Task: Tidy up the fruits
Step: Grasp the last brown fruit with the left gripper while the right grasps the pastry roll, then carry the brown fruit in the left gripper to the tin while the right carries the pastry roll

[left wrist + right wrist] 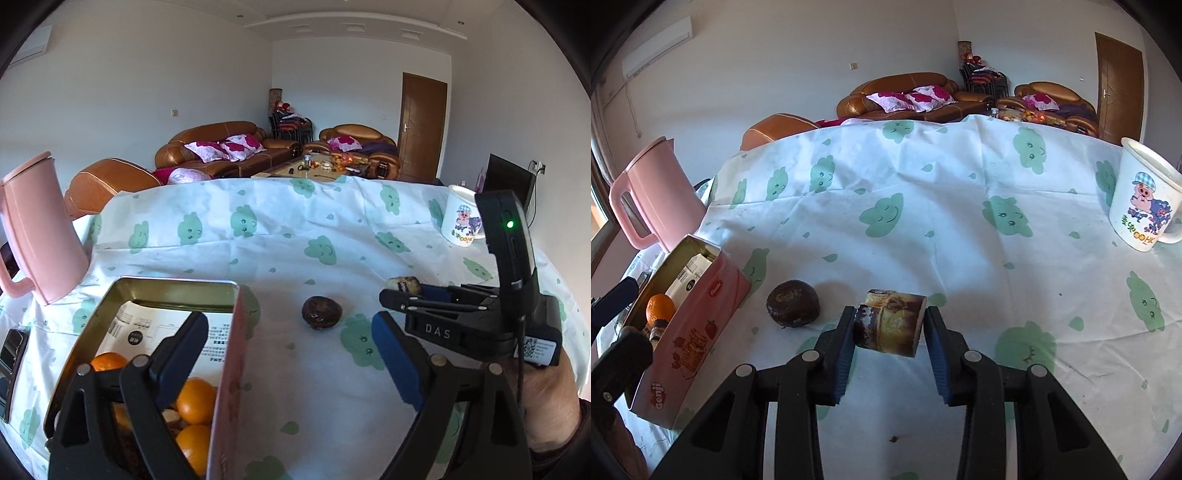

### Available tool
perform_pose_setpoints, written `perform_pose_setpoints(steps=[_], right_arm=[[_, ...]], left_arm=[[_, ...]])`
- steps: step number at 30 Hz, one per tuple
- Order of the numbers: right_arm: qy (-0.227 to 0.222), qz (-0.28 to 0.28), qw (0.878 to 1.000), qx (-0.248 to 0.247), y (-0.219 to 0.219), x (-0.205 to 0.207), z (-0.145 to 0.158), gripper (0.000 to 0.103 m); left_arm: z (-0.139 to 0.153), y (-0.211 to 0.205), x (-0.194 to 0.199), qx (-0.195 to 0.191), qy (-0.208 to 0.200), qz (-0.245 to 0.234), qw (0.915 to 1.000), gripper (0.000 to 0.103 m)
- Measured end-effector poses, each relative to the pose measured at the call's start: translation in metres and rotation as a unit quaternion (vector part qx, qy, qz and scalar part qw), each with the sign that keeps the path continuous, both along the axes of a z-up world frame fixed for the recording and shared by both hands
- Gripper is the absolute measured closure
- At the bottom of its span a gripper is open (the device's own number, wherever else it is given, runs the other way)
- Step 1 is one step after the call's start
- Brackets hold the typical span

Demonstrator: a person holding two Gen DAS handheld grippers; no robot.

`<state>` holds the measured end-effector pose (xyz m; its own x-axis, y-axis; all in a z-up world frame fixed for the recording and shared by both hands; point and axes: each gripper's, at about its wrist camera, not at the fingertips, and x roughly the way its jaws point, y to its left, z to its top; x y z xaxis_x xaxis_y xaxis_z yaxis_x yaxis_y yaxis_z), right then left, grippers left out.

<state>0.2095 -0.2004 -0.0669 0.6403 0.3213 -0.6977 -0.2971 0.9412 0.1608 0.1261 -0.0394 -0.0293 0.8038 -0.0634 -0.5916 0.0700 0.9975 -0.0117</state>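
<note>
One pink rectangular tin (225,373) holds three oranges (195,400); the left gripper (291,358) gapes above its rim. One dark round fruit (793,303) lies on open cloth. The right gripper (888,338) clamps one browned banana chunk (890,321).

walls (147,92): white | sofas (218,147): brown leather, pink-flowered cushions (236,147) | door (423,125): brown wood | daylight
</note>
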Motion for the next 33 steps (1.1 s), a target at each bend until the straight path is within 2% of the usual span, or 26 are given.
perform_pose_setpoints(steps=[4,7,9,13,16,18,21,25,33], right_arm=[[-0.015,-0.03,0.999,0.024,-0.022,-0.001,0.004,0.064],[-0.028,-0.044,0.998,0.041,-0.032,-0.004,0.008,0.064],[-0.037,-0.046,0.997,0.043,-0.033,-0.007,0.011,0.064],[-0.046,-0.044,0.997,0.042,-0.032,-0.009,0.013,0.064],[-0.051,-0.039,0.997,0.037,-0.03,-0.01,0.014,0.064],[-0.052,-0.033,0.998,0.029,-0.026,-0.01,0.014,0.064],[-0.047,-0.025,0.998,0.022,-0.023,-0.008,0.013,0.064],[-0.048,-0.019,0.998,0.028,-0.023,-0.008,0.012,0.064],[-0.082,-0.004,0.996,0.028,-0.02,-0.019,0.018,0.064]], left_arm=[[-0.016,-0.024,0.03,0.007,0.039,-0.015,0.9991,0.016],[-0.028,-0.035,0.05,0.007,0.07,-0.019,0.9974,0.027],[-0.036,-0.041,0.062,0.013,0.085,-0.018,0.9962,0.037],[-0.049,-0.046,0.082,0.03,0.112,-0.013,0.9932,0.041],[-0.056,-0.044,0.091,0.026,0.125,-0.007,0.9918,0.044],[-0.058,-0.043,0.095,0.021,0.133,-0.009,0.9909,0.06],[-0.058,-0.044,0.096,0.02,0.132,-0.013,0.9909,0.062],[-0.057,-0.039,0.092,-0.001,0.127,-0.02,0.9917,0.063],[-0.042,-0.031,0.073,-0.022,0.076,-0.012,0.9968,0.063]])
